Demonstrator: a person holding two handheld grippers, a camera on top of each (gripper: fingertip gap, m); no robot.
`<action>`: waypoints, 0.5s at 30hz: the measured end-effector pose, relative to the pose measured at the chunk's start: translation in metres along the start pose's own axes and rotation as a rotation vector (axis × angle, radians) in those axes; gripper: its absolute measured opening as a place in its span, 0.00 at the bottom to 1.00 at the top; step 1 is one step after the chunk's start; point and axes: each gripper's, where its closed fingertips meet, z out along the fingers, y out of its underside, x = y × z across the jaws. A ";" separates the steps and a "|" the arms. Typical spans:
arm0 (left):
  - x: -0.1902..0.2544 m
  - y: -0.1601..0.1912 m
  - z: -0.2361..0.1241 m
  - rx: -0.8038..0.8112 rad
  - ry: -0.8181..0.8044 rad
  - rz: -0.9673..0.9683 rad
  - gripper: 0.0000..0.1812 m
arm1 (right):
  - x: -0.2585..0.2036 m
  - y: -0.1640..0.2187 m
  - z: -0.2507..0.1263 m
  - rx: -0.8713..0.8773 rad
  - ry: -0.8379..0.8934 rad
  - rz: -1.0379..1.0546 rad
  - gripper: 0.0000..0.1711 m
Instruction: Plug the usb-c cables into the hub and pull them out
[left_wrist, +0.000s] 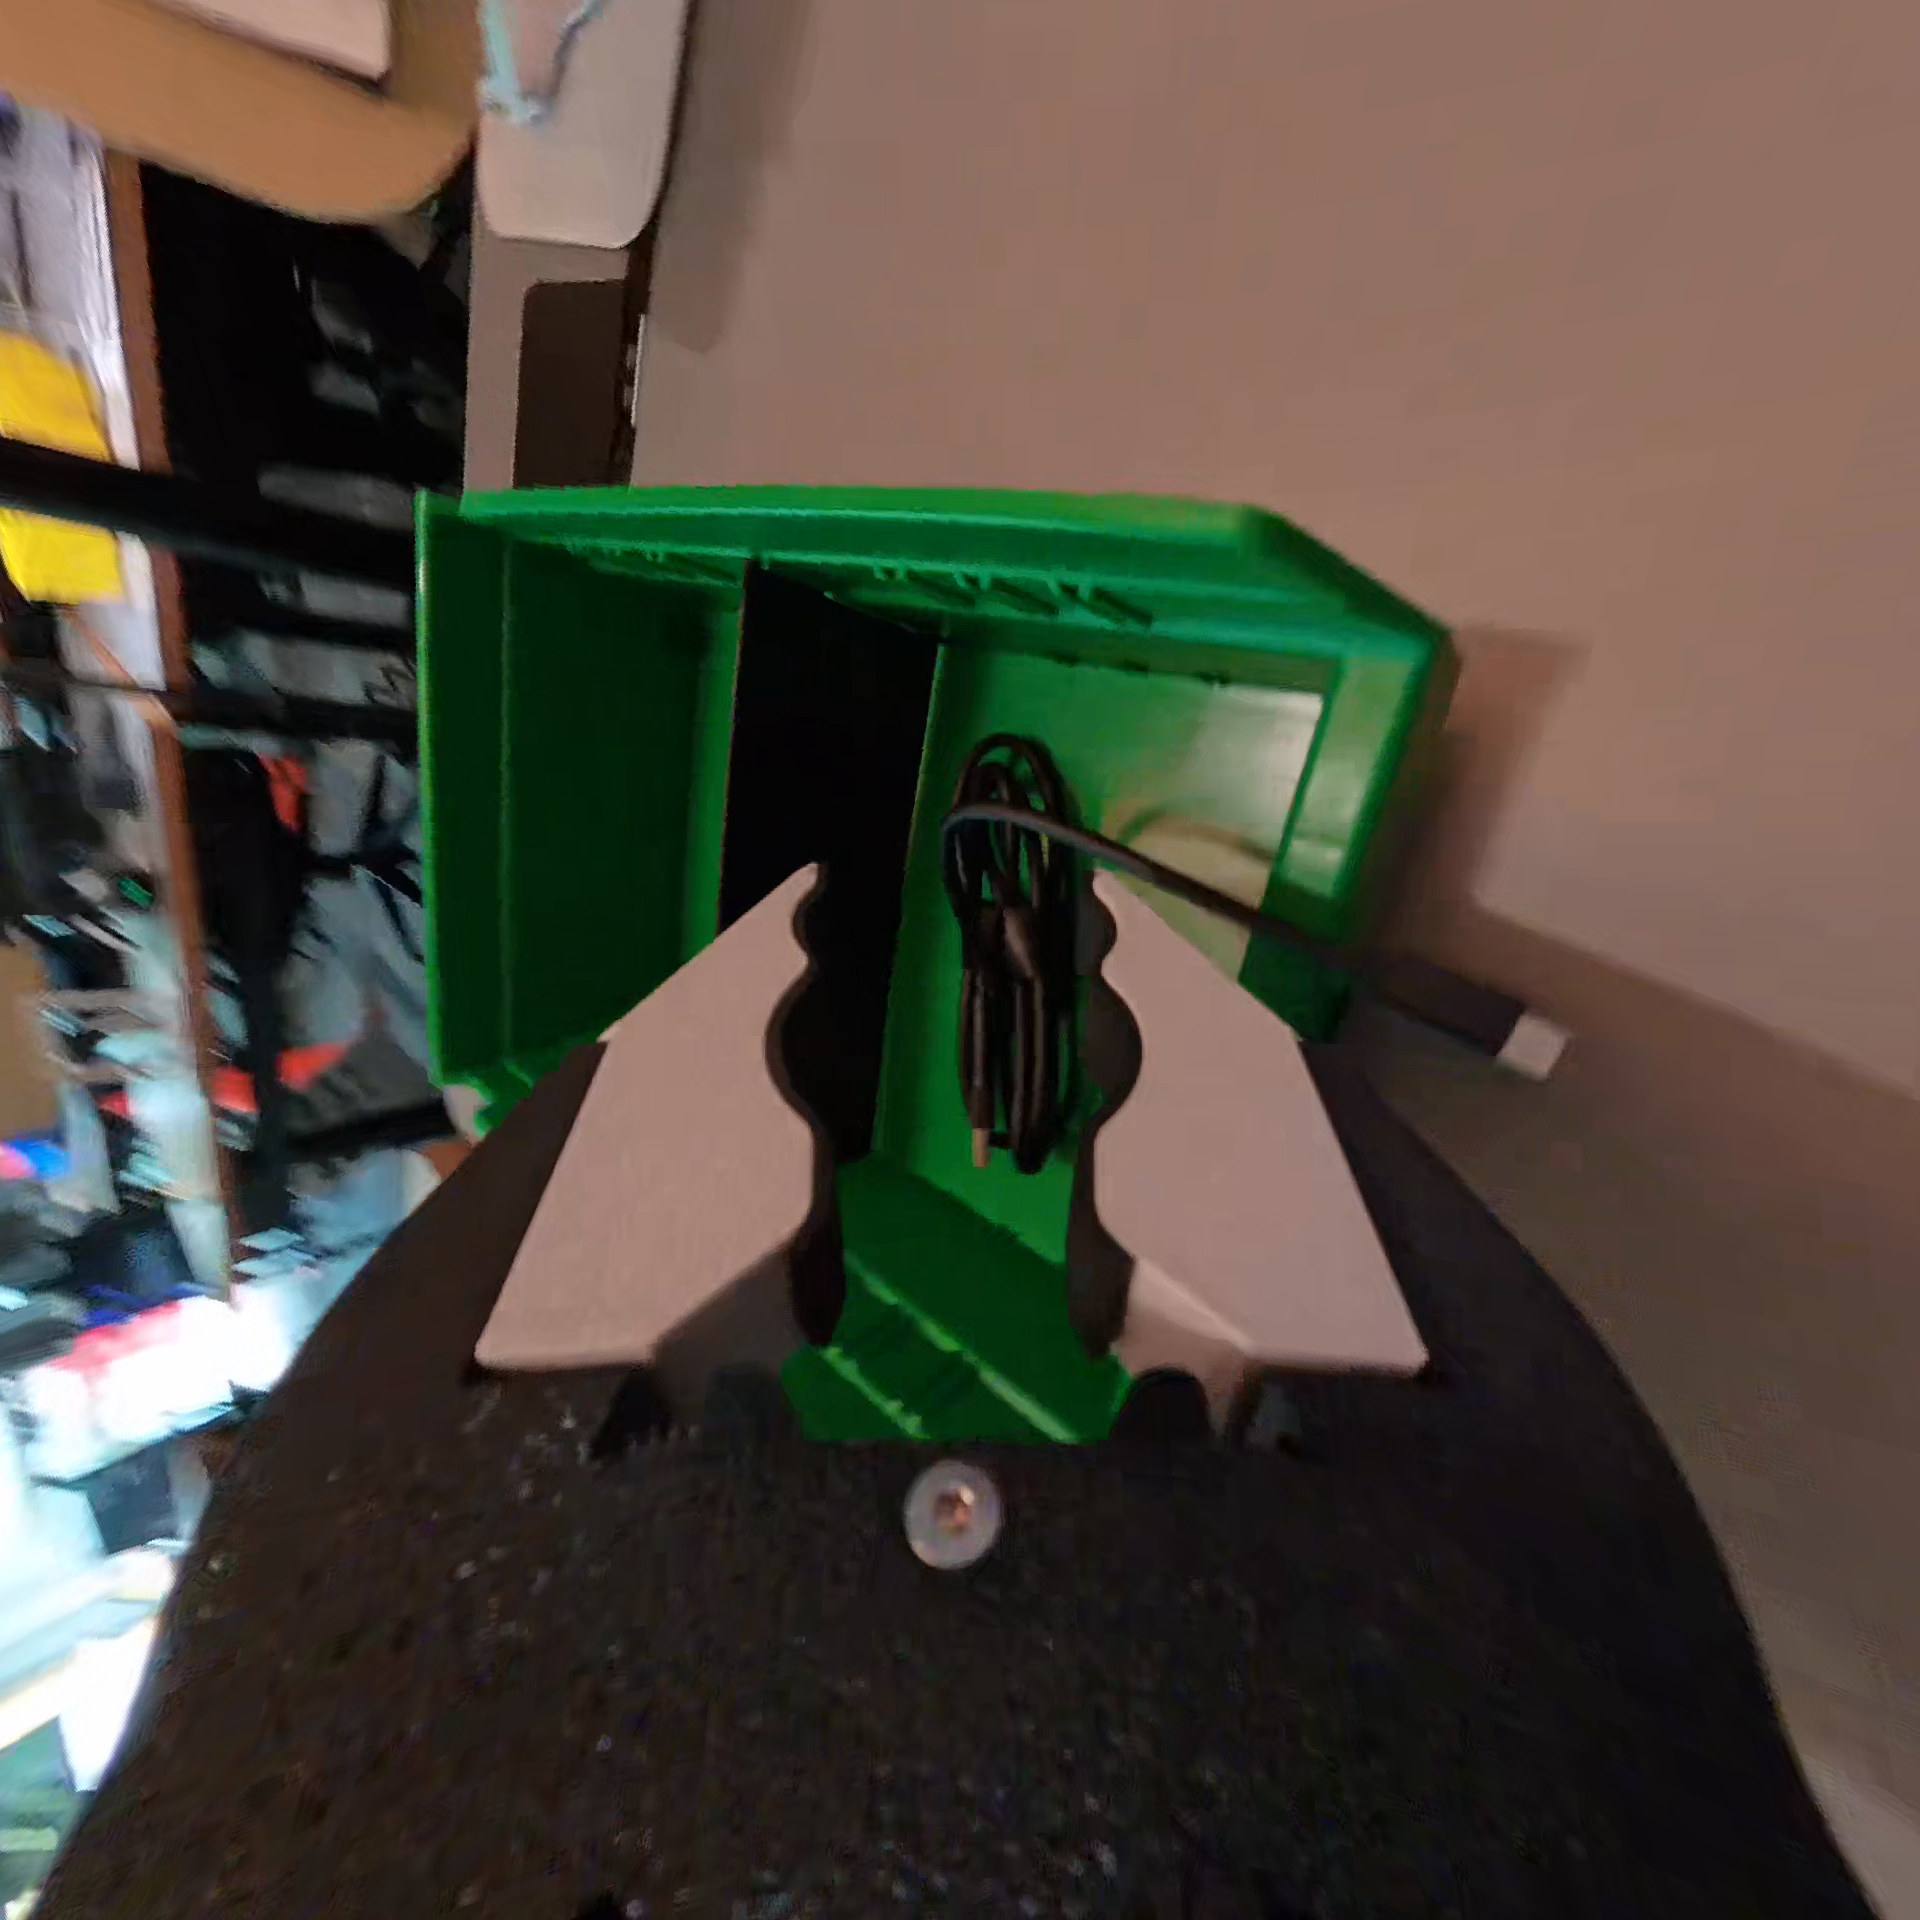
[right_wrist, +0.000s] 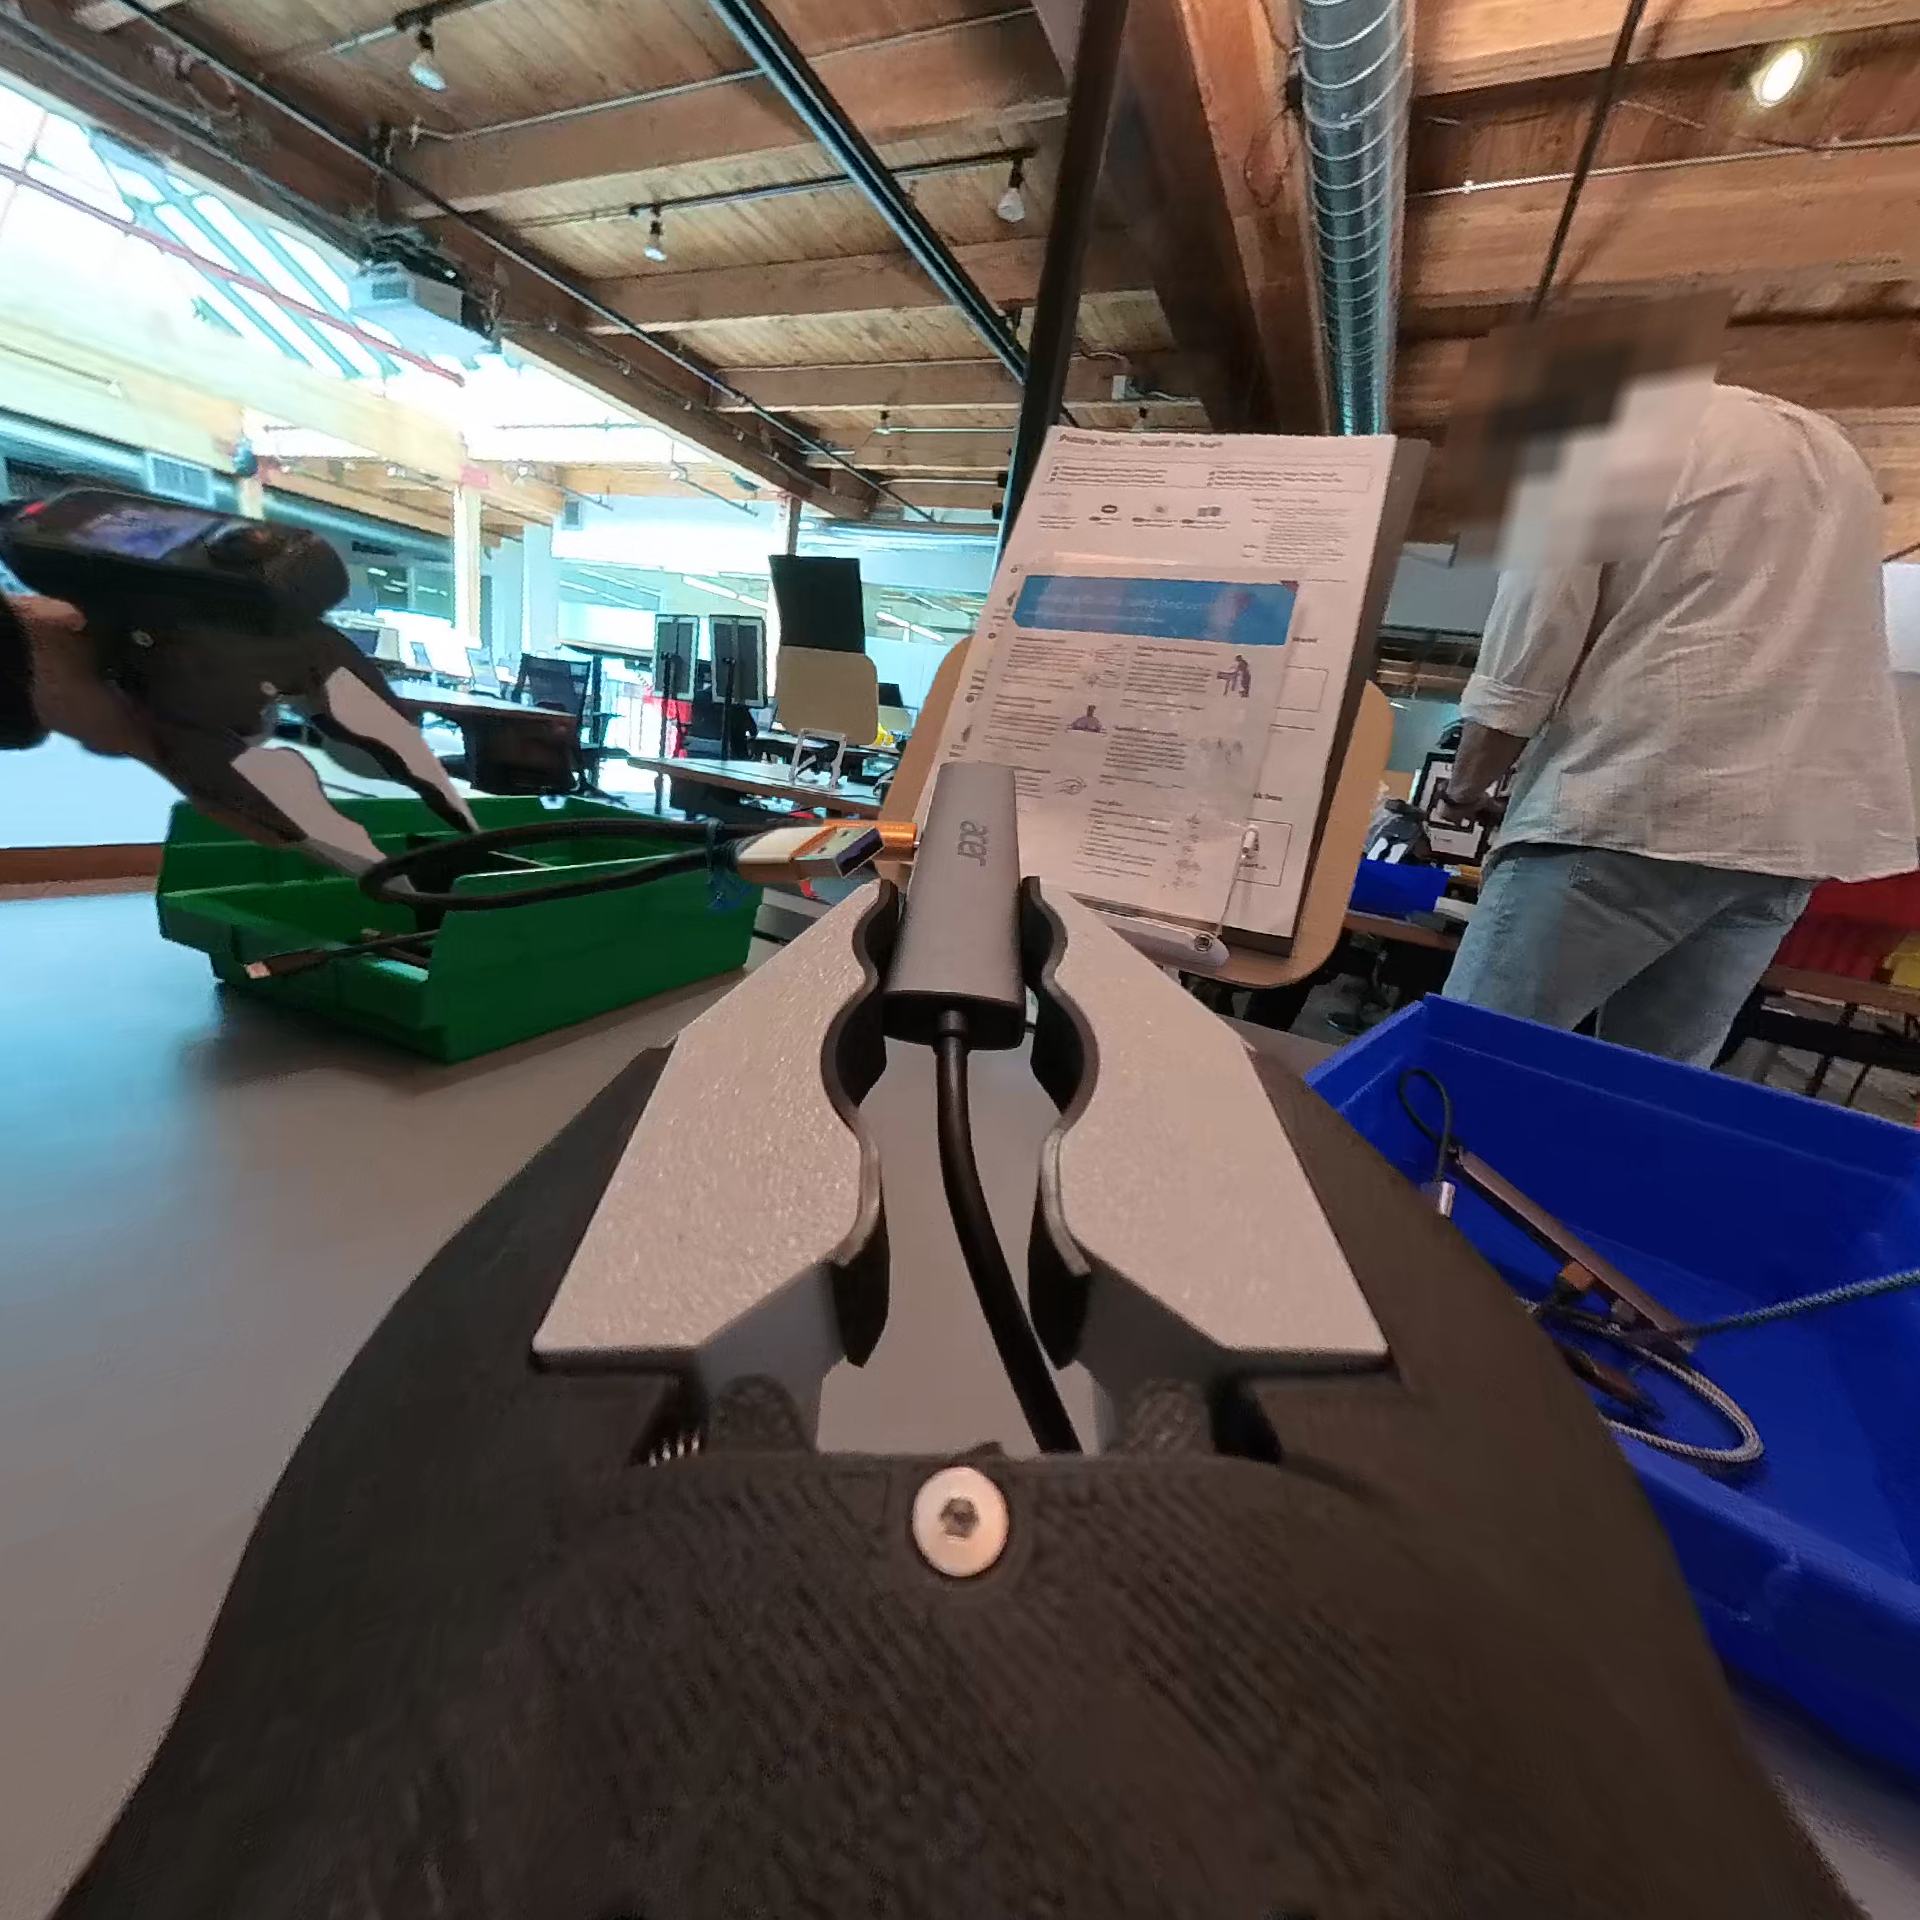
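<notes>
My right gripper (right_wrist: 961, 914) is shut on a grey hub (right_wrist: 961, 883) and holds it upright above the table, its own black lead (right_wrist: 971, 1195) running back between the fingers. A braided cable's orange-and-silver plug (right_wrist: 831, 847) sits in the hub's left side, and its cord loops left over the green bin (right_wrist: 499, 977). My left gripper (left_wrist: 956, 883) is open and empty and points into the green bin (left_wrist: 582, 810) at a coiled black cable (left_wrist: 1003, 966). It also shows in the right wrist view (right_wrist: 416, 842) above the bin. Another black cable (left_wrist: 1455, 1003) hangs over the bin's rim.
A blue bin (right_wrist: 1714, 1143) with several cables stands at the right on the grey table (right_wrist: 260, 1143). A stand with printed sheets (right_wrist: 1153, 686) rises behind the hub. A person in a white shirt (right_wrist: 1683, 675) stands beyond the table at the right. There is about 40 cm between the tips of the two grippers.
</notes>
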 end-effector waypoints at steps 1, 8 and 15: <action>0.004 0.002 0.001 -0.018 0.012 0.110 0.25 | -0.003 0.000 0.001 -0.001 -0.014 -0.003 0.13; 0.009 0.007 0.024 -0.133 -0.032 0.682 0.27 | -0.013 0.004 0.007 -0.026 -0.041 -0.035 0.13; -0.002 0.003 0.040 -0.156 -0.139 0.830 0.02 | -0.009 0.002 0.005 -0.028 -0.029 -0.053 0.13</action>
